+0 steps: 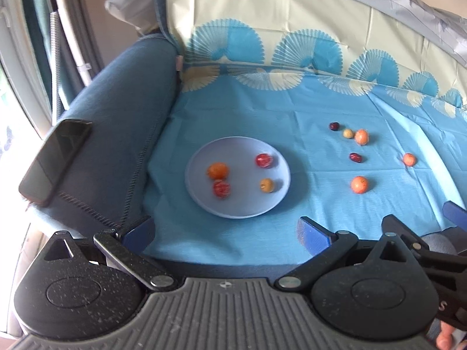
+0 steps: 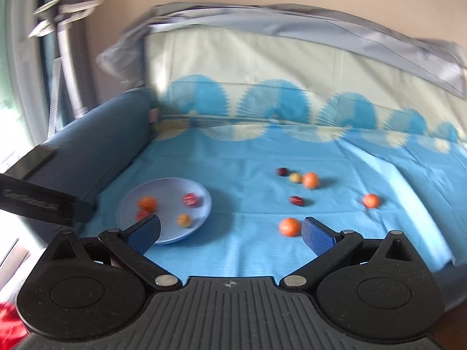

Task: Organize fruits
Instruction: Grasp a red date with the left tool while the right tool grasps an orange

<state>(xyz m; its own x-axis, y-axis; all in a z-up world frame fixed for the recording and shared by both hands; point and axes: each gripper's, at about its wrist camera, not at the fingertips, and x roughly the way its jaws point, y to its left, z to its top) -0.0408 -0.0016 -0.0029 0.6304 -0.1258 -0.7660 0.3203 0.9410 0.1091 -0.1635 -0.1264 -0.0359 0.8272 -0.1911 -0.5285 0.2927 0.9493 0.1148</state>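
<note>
A pale blue plate (image 1: 233, 207) lies on the blue cloth and holds several small fruits: an orange one (image 1: 217, 171), two red ones (image 1: 264, 160) and a yellow one (image 1: 266, 185). Several more fruits lie loose to its right, the nearest an orange one (image 1: 359, 184). My left gripper (image 1: 226, 232) is open and empty, just short of the plate. My right gripper (image 2: 230, 232) is open and empty; its right finger (image 2: 316, 237) is beside the nearest loose orange fruit (image 2: 289, 227). The plate (image 2: 201, 204) sits at left in the right wrist view. The right wrist view is blurred.
A dark phone (image 1: 55, 160) rests on the blue padded armrest (image 1: 116, 134) at left. A cloth-covered backrest (image 1: 292, 23) rises behind the fruits. The right gripper's body (image 1: 423, 250) shows at lower right of the left wrist view.
</note>
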